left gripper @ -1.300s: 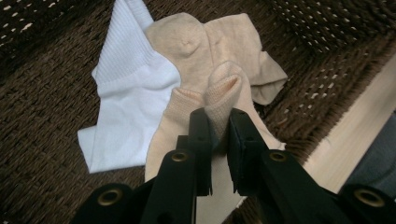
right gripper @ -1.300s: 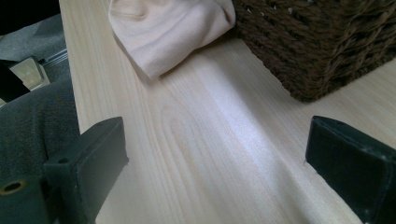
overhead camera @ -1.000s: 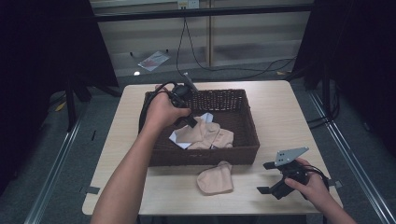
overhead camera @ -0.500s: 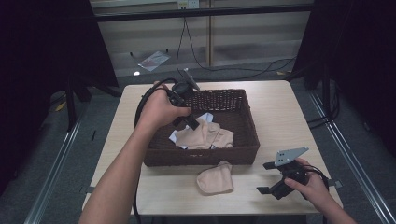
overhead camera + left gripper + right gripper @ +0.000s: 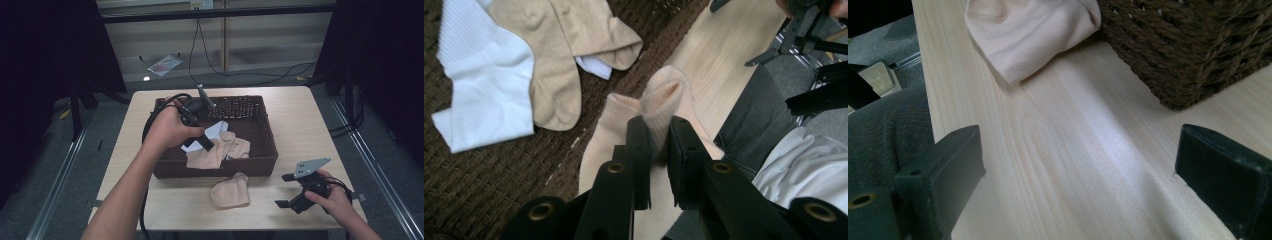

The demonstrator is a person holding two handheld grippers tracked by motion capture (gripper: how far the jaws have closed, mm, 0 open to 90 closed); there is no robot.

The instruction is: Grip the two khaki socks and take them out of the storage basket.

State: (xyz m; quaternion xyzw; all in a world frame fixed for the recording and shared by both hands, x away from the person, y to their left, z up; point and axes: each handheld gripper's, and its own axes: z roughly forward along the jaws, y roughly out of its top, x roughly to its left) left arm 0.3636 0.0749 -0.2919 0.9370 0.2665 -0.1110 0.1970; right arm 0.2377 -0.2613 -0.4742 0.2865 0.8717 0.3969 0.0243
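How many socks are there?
5: white sock and two tan socks in the basket, peach sock in the left gripper, pale sock on the table. More may be hidden.

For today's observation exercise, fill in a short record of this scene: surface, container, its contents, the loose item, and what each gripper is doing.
surface: light wooden table
container: dark wicker basket
contents: white sock and beige socks
loose item: peach sock on the table in front of the basket
left gripper: over the basket, jaws shut on a peach sock
right gripper: open, low over the table to the right of the loose sock
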